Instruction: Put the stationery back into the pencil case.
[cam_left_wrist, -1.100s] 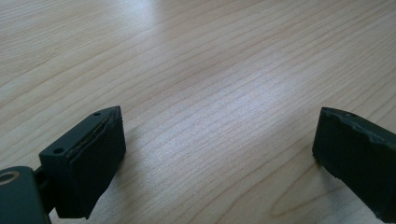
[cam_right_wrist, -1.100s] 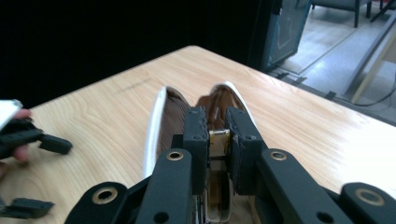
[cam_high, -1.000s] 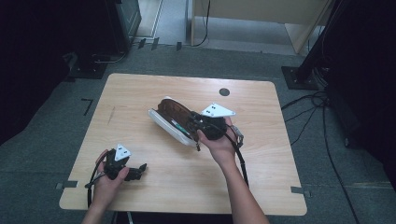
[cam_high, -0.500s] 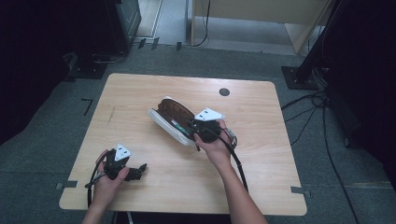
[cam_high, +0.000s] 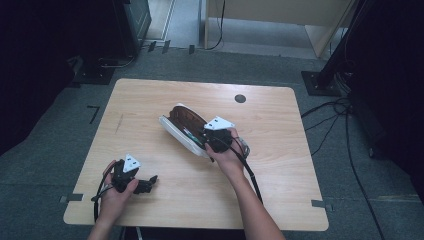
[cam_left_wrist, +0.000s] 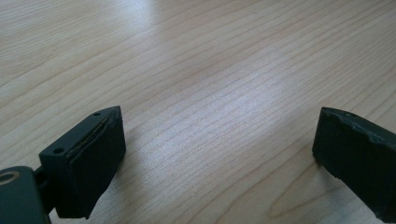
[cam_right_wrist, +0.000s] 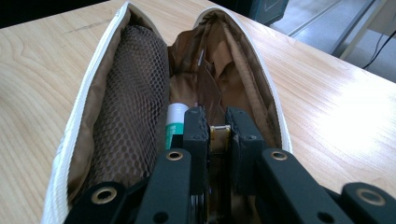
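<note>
Left gripper (cam_high: 150, 181) rests low on the table (cam_high: 280, 170) near its front left corner, jaws wide apart, holding nothing. Mid-table: white pouch (cam_high: 186, 131), unzipped, brown lining; inside, mesh pocket (cam_right_wrist: 133, 98) and white-green tube (cam_right_wrist: 175, 122), label unreadable. Right gripper (cam_right_wrist: 217, 122) inside the pouch, jaws nearly closed on a small yellowish item (cam_right_wrist: 219, 138).
</note>
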